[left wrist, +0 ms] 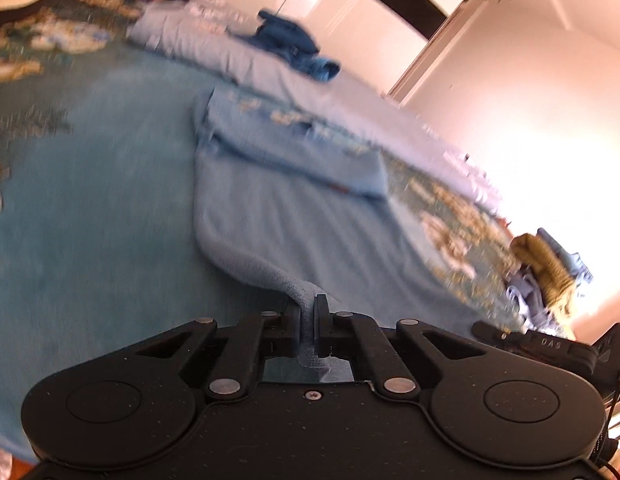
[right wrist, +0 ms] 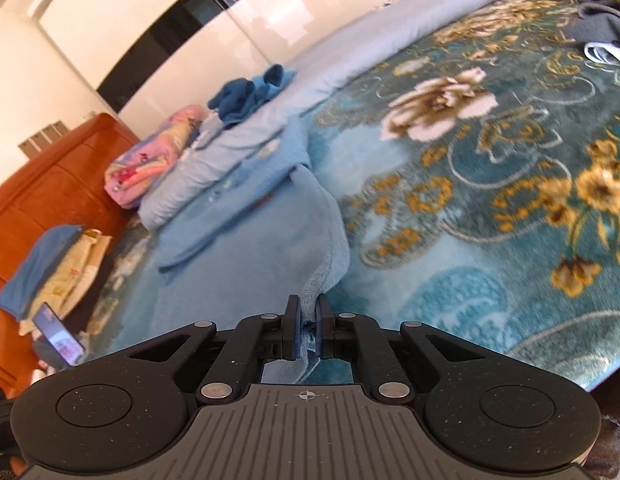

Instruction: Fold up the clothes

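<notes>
A light blue fleece garment [left wrist: 277,216] lies spread on the teal flowered bedspread [left wrist: 89,208], its far part folded over. My left gripper [left wrist: 308,304] is shut on the garment's near edge, with fabric pinched between the jaws. In the right wrist view the same garment [right wrist: 249,248] stretches away from me. My right gripper [right wrist: 308,305] is shut on another part of its near edge. The bedspread [right wrist: 490,200] fills the right side there.
A dark blue garment [left wrist: 289,40] lies on a pale blue quilt [left wrist: 229,56] at the far side. A heap of clothes with an olive piece [left wrist: 546,268] sits to the right. A pink bundle [right wrist: 149,164], a wooden headboard [right wrist: 49,192] and a phone [right wrist: 59,338] are left.
</notes>
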### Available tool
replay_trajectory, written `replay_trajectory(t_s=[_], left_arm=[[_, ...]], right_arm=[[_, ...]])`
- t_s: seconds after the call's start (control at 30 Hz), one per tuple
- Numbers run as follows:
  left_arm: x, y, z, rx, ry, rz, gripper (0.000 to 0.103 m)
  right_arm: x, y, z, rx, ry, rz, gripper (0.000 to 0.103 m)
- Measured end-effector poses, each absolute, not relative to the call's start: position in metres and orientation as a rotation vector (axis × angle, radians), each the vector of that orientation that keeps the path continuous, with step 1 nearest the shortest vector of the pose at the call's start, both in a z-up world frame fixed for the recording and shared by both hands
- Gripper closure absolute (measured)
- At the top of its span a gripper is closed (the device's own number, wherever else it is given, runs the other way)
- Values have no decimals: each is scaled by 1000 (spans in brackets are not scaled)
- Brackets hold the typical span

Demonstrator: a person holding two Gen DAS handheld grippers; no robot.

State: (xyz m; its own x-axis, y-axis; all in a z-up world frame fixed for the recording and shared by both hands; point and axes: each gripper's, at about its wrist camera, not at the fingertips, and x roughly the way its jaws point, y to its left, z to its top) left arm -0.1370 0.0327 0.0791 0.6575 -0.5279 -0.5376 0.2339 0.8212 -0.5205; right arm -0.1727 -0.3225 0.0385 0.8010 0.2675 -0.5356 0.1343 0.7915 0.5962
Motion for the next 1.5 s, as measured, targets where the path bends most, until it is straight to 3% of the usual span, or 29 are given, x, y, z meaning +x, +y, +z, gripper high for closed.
replay_trajectory(t_s=[0.33,0.67,1.03,1.33,1.4,1.47,1.5], left_arm=[[-102,32,111,-372,566,-487,101],[6,44,113,-457,534,-427,101],[124,42,84,-440,597,-329,100],[178,33,50,-445,707,-262,99],[180,34,49,-464,716,-253,96],[181,36,52,-478,715,-251,86],[178,37,57,-471,701,-249,73]], right_arm=[[-121,-326,67,642,602,112,98],[1,-322,103,559,546,130,98],[144,-313,63,515,657,98,98],[198,-316,30,512,789,44,98],[200,-318,30,517,800,50,98],[202,-320,32,521,808,56,98],[202,-320,36,515,799,59,96]])
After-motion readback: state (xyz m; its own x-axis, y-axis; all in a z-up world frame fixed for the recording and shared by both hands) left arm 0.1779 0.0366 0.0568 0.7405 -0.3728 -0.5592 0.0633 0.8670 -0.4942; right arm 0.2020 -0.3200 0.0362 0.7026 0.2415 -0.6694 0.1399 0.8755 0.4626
